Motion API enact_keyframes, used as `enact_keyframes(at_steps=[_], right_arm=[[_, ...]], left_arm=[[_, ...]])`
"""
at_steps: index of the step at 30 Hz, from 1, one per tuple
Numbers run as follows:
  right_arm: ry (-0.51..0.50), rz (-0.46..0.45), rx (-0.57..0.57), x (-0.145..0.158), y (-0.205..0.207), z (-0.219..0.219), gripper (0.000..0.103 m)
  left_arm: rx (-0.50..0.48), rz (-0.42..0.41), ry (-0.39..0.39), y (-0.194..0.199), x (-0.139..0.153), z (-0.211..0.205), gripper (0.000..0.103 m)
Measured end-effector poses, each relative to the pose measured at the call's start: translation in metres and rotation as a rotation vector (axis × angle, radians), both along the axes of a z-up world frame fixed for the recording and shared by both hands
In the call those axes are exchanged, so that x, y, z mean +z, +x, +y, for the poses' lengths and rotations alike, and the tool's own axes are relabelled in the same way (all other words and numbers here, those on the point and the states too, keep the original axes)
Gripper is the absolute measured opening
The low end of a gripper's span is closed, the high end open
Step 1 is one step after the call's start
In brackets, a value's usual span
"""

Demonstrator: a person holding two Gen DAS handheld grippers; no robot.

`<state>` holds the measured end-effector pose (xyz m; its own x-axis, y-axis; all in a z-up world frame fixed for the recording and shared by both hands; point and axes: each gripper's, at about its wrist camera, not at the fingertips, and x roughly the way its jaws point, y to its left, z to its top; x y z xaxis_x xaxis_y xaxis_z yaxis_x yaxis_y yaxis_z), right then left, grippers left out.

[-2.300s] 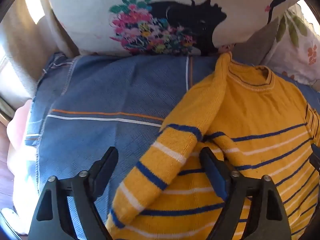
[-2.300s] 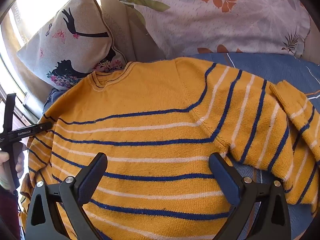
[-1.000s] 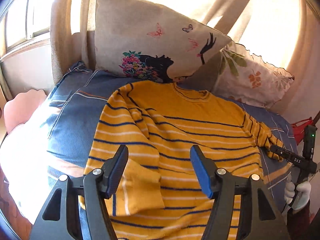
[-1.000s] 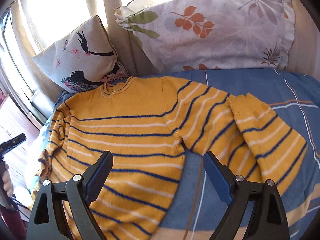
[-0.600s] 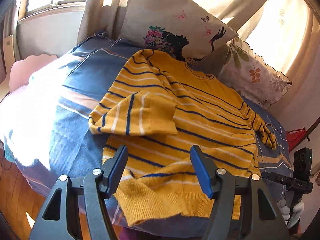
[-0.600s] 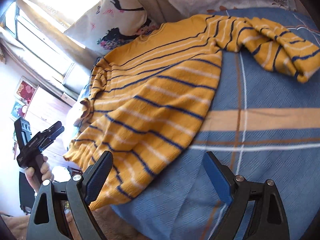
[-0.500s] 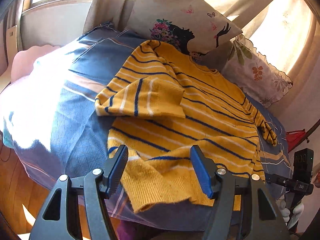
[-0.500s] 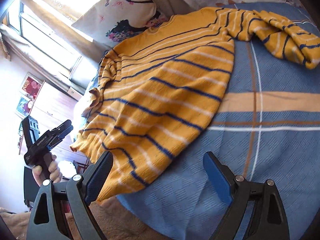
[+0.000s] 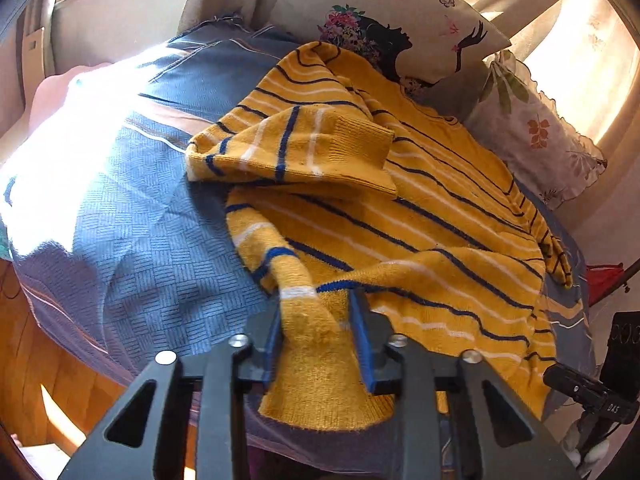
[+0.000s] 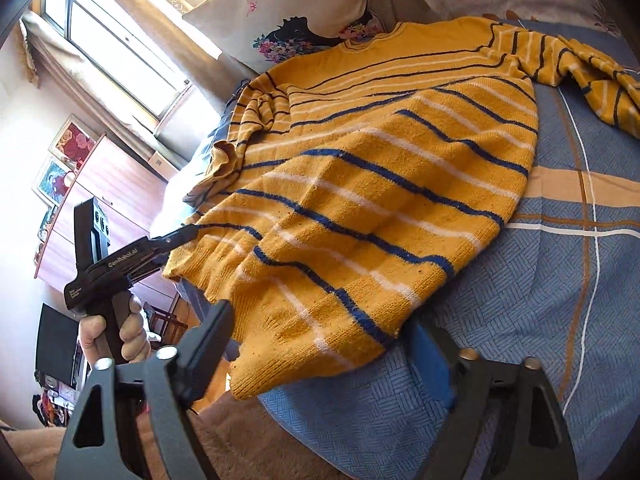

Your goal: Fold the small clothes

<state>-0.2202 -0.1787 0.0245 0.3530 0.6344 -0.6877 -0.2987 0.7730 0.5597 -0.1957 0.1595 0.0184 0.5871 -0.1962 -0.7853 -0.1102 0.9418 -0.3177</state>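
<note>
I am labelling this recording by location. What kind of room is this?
Most likely a bedroom in a home. The yellow striped sweater lies on a bed with a blue checked bedspread, two printed pillows lean at its head, and a curtained window is beside it.

Both wrist cams close, angled down past own fingers at bed's near edge; shared: sweater [image 9: 420, 216] [image 10: 380, 168] hem.

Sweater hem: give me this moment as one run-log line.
left tongs: closing, pads on bunched hem corner | right tongs: closing, other hem corner between jaws, no grip yet | sweater: flat on bed
</note>
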Motion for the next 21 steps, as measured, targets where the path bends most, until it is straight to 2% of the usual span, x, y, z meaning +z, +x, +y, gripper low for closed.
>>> enact_keyframes(at_steps=[1,2,5,8,11,12,13,16,17,18,19,20,21], right_arm=[[0.026,0.015,0.002,-0.002,0.002,-0.002,0.044],[0.059,0.033,0.005,-0.004,0.006,-0.004,0.028],[0.145,0.029,-0.018,0.002,0.006,-0.021,0.012],[0.244,-0.024,-0.054,0.021,-0.007,-0.051,0.007],[0.298,-0.105,-0.109,0.045,-0.03,-0.09,0.006],[0.296,-0.132,-0.129,0.051,-0.039,-0.102,0.006],[0.283,-0.156,-0.15,0.056,-0.048,-0.115,0.006],[0.188,-0.199,-0.227,0.059,-0.068,-0.14,0.008],[0.167,-0.196,-0.243,0.056,-0.071,-0.145,0.025],[0.166,-0.184,-0.248,0.052,-0.069,-0.145,0.057],[0.176,-0.166,-0.243,0.046,-0.067,-0.143,0.073],[0.192,-0.147,-0.232,0.041,-0.062,-0.137,0.085],[0.21,-0.131,-0.213,0.036,-0.058,-0.128,0.085]], left_arm=[[0.0,-0.007,-0.02,-0.002,0.003,0.003,0.016],[0.003,-0.022,-0.052,-0.006,0.007,0.007,0.012],[-0.001,-0.089,-0.114,-0.024,0.03,0.016,0.011],[-0.022,-0.14,-0.149,-0.046,0.051,0.015,0.01],[-0.054,-0.171,-0.156,-0.069,0.066,0.008,0.009],[-0.066,-0.178,-0.149,-0.077,0.068,0.007,0.007],[-0.076,-0.182,-0.146,-0.084,0.068,0.005,0.0],[-0.061,-0.173,-0.123,-0.096,0.059,0.011,0.0],[-0.052,-0.175,-0.113,-0.098,0.057,0.014,0.0],[-0.04,-0.175,-0.113,-0.098,0.055,0.019,0.0],[-0.026,-0.175,-0.121,-0.098,0.054,0.022,0.001],[-0.016,-0.184,-0.13,-0.098,0.056,0.025,0.001],[-0.012,-0.196,-0.134,-0.098,0.058,0.028,0.001]])
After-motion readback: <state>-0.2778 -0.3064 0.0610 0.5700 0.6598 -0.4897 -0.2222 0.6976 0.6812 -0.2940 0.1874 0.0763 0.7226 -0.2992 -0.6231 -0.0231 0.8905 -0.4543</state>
